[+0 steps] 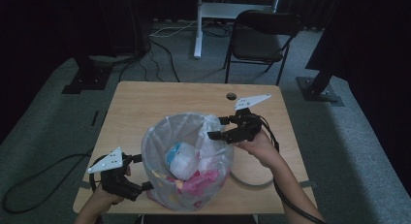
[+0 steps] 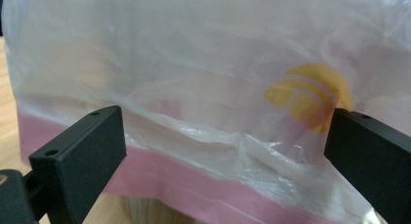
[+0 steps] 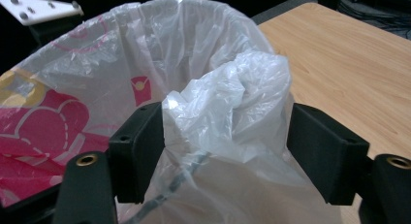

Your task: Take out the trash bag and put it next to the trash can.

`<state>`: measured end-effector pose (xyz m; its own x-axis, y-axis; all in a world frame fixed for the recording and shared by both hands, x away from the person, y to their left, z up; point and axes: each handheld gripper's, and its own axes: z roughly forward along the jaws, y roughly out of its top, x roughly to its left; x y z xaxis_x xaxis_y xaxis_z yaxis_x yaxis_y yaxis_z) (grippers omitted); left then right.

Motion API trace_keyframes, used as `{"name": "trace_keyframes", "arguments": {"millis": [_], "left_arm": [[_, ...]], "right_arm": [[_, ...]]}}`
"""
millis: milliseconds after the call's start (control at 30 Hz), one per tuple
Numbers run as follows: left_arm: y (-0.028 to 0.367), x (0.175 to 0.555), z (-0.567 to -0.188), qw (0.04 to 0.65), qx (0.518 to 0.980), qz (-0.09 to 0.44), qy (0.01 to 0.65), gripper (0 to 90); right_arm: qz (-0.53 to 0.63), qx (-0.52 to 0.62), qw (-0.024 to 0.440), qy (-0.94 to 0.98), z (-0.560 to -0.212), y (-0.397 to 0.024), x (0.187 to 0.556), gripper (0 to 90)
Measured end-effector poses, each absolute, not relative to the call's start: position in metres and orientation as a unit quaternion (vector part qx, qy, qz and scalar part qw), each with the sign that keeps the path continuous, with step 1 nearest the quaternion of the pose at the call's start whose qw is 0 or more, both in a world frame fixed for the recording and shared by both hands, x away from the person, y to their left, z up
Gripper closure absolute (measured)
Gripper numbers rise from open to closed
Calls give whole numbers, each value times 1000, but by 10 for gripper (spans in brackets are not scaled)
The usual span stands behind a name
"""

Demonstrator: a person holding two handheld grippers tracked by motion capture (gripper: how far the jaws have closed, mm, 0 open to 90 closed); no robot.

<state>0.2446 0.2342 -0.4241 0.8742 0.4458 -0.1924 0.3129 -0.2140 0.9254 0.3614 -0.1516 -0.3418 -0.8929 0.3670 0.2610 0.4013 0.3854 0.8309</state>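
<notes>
Standing near the front edge of the wooden tabletop (image 1: 145, 100), about midway along it, is a bin lined with a clear plastic bag (image 1: 186, 158) printed in pink and yellow. On its far right side, the right gripper (image 1: 218, 128) has its jaws around a bunched fold of the bag's rim (image 3: 228, 107), touching it on both sides but not squeezing it flat. Beside the bag's near left side, the left gripper (image 1: 142, 171) has its jaws spread wide against the plastic, gripping nothing.
</notes>
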Motion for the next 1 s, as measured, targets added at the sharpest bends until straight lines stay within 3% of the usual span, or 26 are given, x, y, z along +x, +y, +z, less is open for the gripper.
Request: {"name": "trace_keyframes", "arguments": {"millis": [200,333,400,500,567,800,1000], "left_arm": [[232,248,-413,578,784,60,217,31],[233,247,-411,579,788,68,198,127],[238,246,-409,590,781,78,190,207],[247,243,-406,609,767,97,177,516],[249,242,-403,612,764,109,175,633],[256,245,-384,629,746,132,176,833],[257,247,-367,635,739,144,170,868]], "right_arm": [[-494,-209,15,-844,-342,-143,356,426],[-486,-220,-13,-846,-342,-140,354,493],[-486,-227,-16,-844,-343,-142,355,517],[-491,-234,-19,-839,-344,-146,356,554],[-492,-231,-32,-839,-343,-146,355,583],[-484,-235,-58,-841,-338,-144,355,692],[-483,-237,-71,-840,-333,-141,355,715]]}}
